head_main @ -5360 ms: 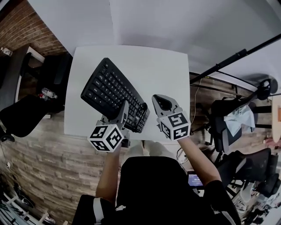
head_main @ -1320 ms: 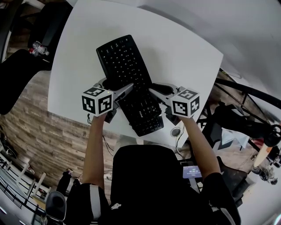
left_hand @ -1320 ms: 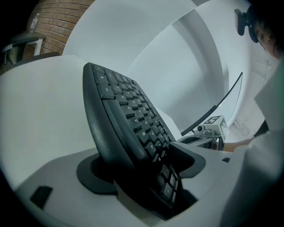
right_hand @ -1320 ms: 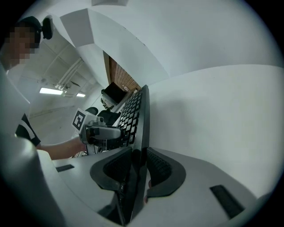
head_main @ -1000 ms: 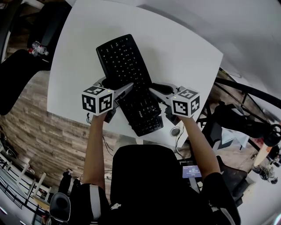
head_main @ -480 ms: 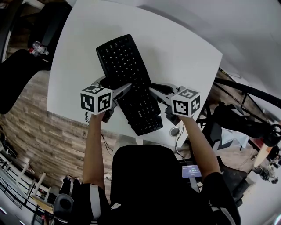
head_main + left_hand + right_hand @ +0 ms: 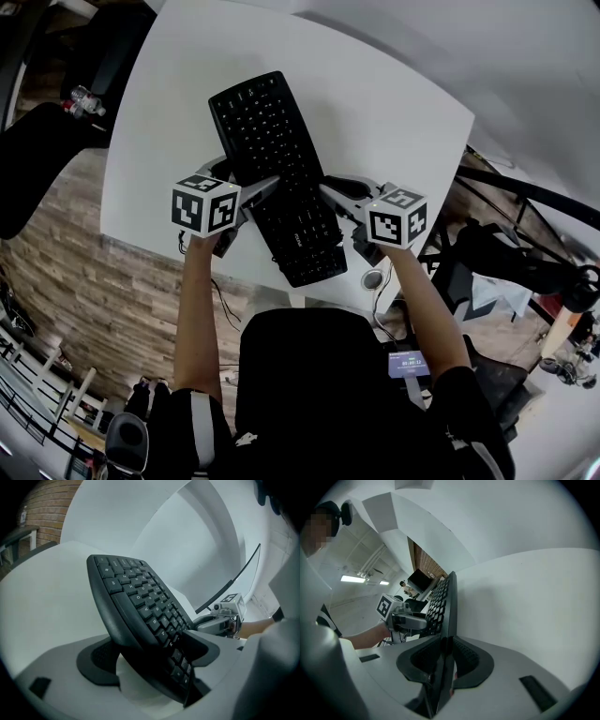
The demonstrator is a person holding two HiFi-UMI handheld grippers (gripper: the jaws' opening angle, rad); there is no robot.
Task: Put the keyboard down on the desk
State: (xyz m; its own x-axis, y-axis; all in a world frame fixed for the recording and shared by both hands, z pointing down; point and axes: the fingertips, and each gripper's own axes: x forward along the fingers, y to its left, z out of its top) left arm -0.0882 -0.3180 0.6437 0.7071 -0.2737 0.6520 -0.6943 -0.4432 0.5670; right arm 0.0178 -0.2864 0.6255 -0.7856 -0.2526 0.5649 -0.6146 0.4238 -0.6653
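Holding the keyboard (image 7: 272, 169) by its two long edges, one pair of tongs per side, near the end closest to the counter's (image 7: 394, 103) front edge. The keyboard lies slantwise across the white counter, far end toward the counter's middle, near end just inside the front edge. It looks level with the top. Whether its full weight is down I cannot tell.

Left tongs (image 7: 246, 180): jaws wide and have just been opening. The keyboard's edge sits between them but leans toward one jaw, and the other pad shows bare, so no squeeze.

Right tongs (image 7: 335, 188): jaws narrow and have just been closing. Both pads pinch the thin edge of the keyboard.

Handling, judged:
- Stiff plastic slab, light for its length, no sag expected.
- Long lever: a one-sided hold invites twist and droop at the far end.
- Smooth edge could slip in the pads, and keycaps could pop if pinched.
- Best hold is on the bare rim at opposite long edges, clear of the keys.

Placement looks nearly complete, with the right side yet to let go.
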